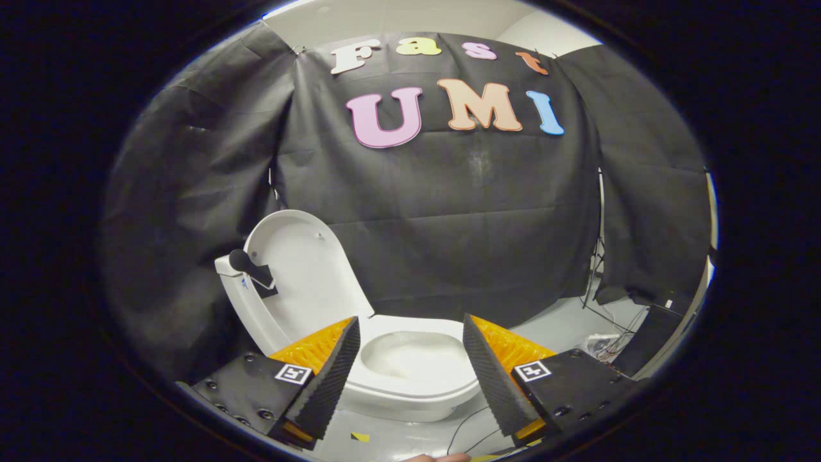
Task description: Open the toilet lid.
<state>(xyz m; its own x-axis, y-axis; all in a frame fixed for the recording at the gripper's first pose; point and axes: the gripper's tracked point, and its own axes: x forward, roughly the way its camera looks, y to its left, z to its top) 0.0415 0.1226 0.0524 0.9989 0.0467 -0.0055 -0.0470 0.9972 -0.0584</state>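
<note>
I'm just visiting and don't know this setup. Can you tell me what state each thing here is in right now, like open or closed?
White plastic toilet lid: raised, standing upright at the back of the bowl.
White oval toilet seat: down on the bowl.
White toilet bowl: uncovered, seen beyond the jaws.
Hand-held gripper: jaws open, holding nothing.

The gripper (410, 333) had two big fingers that stood wide apart with nothing between them. Each finger (333, 378) looked like a pointy wedge, wide near the body and thin at the tip. The inner side of each one was bumpy with lots of tiny ridges, like a saw. Behind each finger sat a flat dark plate (247, 385) with round screws in it. Each plate had a small white square sticker (293, 373) with a black blocky pattern.
</note>
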